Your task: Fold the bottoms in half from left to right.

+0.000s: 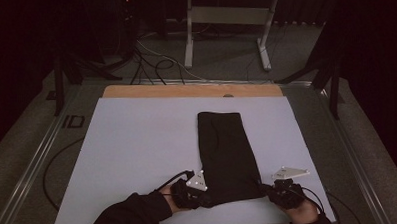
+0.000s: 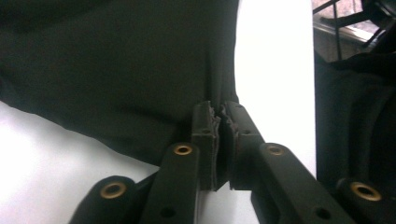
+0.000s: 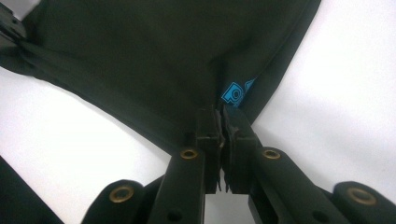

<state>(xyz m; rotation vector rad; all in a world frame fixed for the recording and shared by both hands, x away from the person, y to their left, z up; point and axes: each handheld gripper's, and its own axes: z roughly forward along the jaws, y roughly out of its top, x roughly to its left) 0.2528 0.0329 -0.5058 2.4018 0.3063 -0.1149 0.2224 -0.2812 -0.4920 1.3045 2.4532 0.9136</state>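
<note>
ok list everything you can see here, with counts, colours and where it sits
black garment: one, folded long, on the table's middle, near edge between both claws
blue logo: one, on the garment by the right claw
table: one, pale top, wooden strip at the far edge
metal frame: one, grey-white, floor behind the table
cables: several, black and white, floor beyond the table
left claw: one, black, shut on the garment's near left corner
right claw: one, black, shut on its near right corner
sleeve: one, dark, bottom left
</note>
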